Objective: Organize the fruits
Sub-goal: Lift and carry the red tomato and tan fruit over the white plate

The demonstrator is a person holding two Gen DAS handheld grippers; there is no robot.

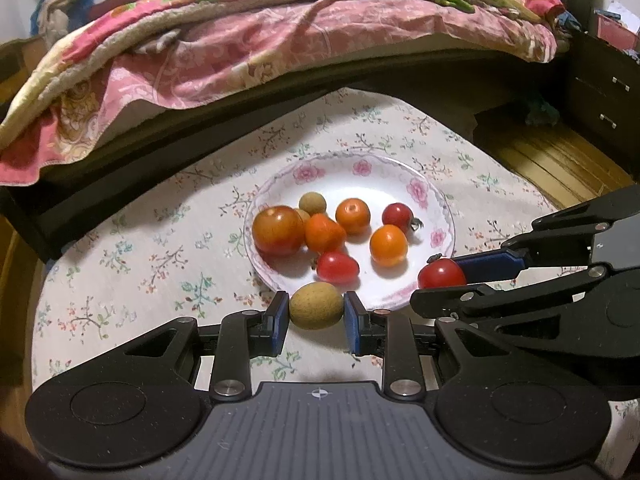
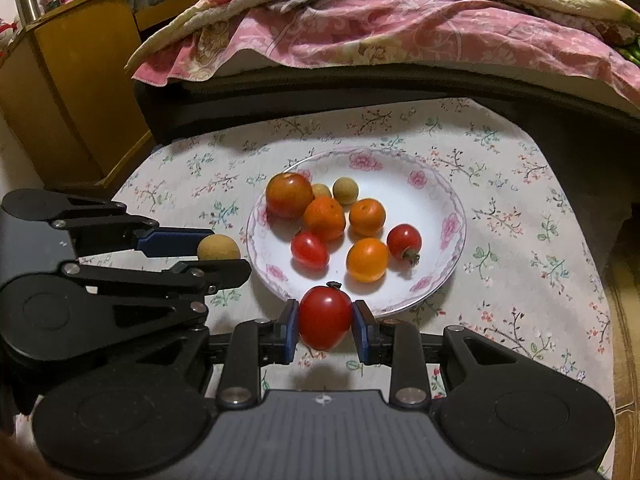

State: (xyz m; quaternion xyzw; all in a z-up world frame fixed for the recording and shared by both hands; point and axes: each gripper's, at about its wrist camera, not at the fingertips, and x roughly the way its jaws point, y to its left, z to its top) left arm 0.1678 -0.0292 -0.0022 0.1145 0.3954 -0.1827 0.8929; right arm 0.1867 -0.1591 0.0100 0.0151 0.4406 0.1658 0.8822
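Note:
My left gripper (image 1: 316, 312) is shut on a tan longan (image 1: 316, 306), held just in front of the near rim of a white floral plate (image 1: 434, 216). My right gripper (image 2: 325, 322) is shut on a red cherry tomato (image 2: 325, 316) at the plate's (image 2: 450, 220) near edge. Each gripper shows in the other view: the right gripper (image 1: 444, 280) with the tomato (image 1: 442, 274) at the plate's right, the left gripper (image 2: 218, 258) with the longan (image 2: 218, 248) at its left. The plate holds several tomatoes, red and orange, and two small longans (image 1: 312, 203).
The plate sits on a floral tablecloth (image 1: 140, 256) over a low table. A bed with a pink quilt (image 1: 240, 52) runs along the far side. A wooden cabinet (image 2: 68, 88) stands far left in the right wrist view, dark drawers (image 1: 600, 96) far right in the left wrist view.

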